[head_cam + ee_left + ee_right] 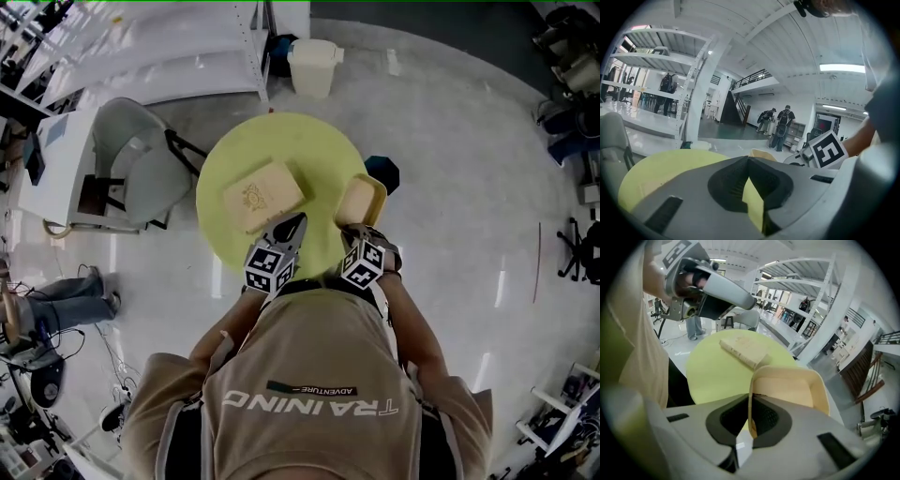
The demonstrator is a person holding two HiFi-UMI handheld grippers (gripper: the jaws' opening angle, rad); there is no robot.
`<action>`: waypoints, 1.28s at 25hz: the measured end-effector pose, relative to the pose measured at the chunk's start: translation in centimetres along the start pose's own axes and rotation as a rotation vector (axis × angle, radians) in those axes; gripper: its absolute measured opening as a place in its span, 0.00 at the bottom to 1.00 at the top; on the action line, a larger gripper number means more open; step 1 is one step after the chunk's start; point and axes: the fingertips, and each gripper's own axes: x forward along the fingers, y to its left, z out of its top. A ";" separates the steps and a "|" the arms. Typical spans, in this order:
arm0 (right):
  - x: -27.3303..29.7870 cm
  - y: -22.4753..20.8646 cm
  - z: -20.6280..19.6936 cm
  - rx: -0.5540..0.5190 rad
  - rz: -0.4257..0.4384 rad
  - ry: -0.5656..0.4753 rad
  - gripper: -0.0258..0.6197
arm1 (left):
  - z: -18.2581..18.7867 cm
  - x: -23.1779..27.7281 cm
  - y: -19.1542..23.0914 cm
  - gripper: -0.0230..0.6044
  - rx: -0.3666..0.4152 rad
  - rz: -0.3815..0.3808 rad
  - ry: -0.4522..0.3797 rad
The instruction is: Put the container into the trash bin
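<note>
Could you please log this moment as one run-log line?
right gripper: shut on container wall | left gripper: shut, empty | box: on table

Bright, even light falls from ceiling strip lamps (841,68), which blow out white. The glossy floor (469,187) carries soft glare. All 3 views bow at the edges; the left gripper (749,160) looks blurred near the lens.

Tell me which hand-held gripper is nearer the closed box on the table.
Left. The left hand-held gripper points at the box from right beside its near corner; the right hand-held gripper sits farther right, clamped on the tray.
</note>
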 end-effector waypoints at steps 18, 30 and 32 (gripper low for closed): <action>-3.5 -5.7 -11.7 0.083 -0.016 0.008 0.05 | 0.1 8.7 -8.0 0.04 0.030 -0.004 0.065; -6.2 -14.4 -25.5 0.042 0.028 -0.003 0.05 | 1.7 21.4 -19.3 0.04 0.054 0.035 0.086; -6.5 -15.0 -27.2 0.044 0.050 -0.002 0.05 | 1.9 23.0 -20.5 0.04 0.046 0.038 0.093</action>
